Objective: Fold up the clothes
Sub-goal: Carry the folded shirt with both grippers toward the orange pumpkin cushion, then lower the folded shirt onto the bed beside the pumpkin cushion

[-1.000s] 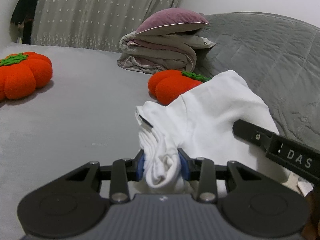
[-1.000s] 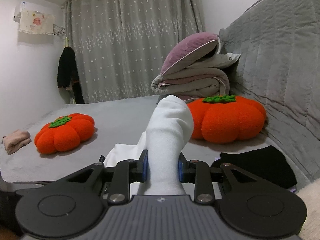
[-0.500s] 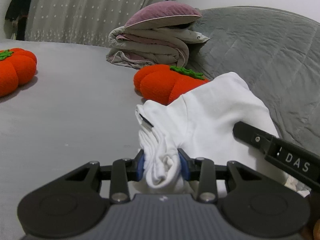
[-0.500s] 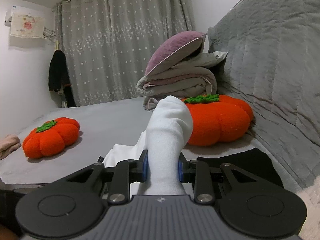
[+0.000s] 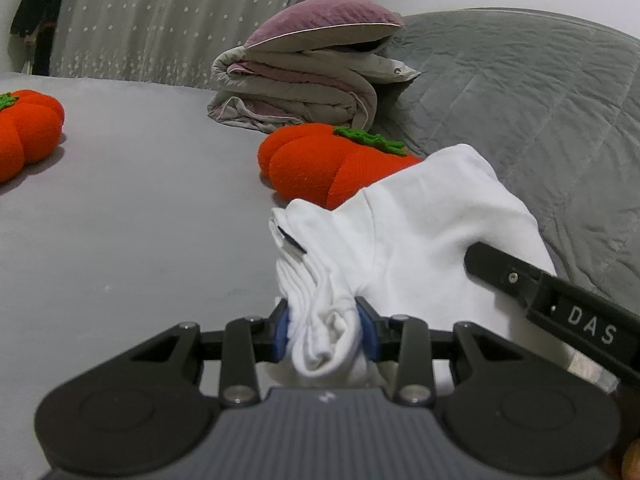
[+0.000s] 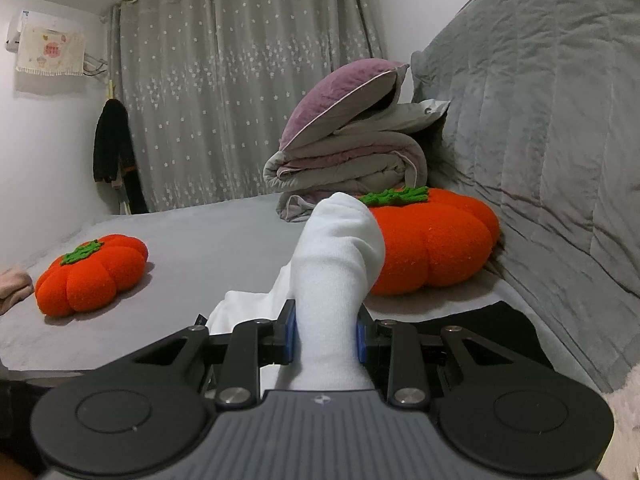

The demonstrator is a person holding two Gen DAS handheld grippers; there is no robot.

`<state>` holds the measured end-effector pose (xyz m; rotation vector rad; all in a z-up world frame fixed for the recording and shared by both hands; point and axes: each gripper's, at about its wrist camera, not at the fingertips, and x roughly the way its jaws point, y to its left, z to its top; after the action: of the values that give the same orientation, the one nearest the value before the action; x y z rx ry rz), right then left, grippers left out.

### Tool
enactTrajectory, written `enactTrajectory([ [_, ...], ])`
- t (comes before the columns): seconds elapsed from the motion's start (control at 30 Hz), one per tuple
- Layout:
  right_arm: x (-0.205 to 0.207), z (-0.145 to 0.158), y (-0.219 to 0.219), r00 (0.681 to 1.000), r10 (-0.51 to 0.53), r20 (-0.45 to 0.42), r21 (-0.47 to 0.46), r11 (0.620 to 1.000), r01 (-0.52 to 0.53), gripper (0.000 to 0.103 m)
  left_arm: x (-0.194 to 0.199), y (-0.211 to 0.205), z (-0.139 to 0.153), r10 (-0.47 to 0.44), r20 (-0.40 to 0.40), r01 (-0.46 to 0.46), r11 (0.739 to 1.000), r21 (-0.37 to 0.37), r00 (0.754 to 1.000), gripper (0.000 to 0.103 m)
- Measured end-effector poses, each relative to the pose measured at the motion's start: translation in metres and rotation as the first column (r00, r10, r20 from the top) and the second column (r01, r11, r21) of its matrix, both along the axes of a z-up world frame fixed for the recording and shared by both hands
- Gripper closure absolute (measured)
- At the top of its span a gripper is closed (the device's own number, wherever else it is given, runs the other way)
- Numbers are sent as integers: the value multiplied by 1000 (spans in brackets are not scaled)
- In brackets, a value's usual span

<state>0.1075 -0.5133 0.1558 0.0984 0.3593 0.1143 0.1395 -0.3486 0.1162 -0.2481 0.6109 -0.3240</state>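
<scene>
A white garment is held up over the grey bed between both grippers. My left gripper is shut on a bunched, pleated edge of it, blue pads pressing the cloth. The other gripper's black finger marked DAS lies across the cloth at the right of the left wrist view. My right gripper is shut on a thick white fold of the white garment, which rises between the fingers and hides what lies straight ahead. More white cloth trails down to the left below it.
An orange pumpkin cushion sits close ahead by the grey quilted headboard. A second pumpkin cushion lies to the left. Folded quilts with a purple pillow are stacked behind. A black garment lies at the right; a pink cloth at far left.
Both grippers keep their hold on the white garment. The views have shifted a little: the near pumpkin cushion and quilt stack moved left in both views over the second, then drifted slightly back.
</scene>
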Motion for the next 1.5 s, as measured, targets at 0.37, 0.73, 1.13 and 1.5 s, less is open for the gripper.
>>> enactTrajectory([
  [0.37,14,4,-35,999,-34,6,13,999,34,75,27,-31,2,-37,7,37,998,-48,999,71],
  [0.73,28,-3,-70,997,-71,-9,4,997,71,75,42,-61,-16,-59,-5,58,995,-87,998,71],
  [1.13,35,-9,-83,995,-96,-14,-3,995,96,75,45,-75,-25,-49,-13,48,993,-108,999,71],
  [1.5,41,-18,-107,992,-129,-19,53,990,129,75,49,-94,-33,-54,-11,53,994,-92,998,71],
])
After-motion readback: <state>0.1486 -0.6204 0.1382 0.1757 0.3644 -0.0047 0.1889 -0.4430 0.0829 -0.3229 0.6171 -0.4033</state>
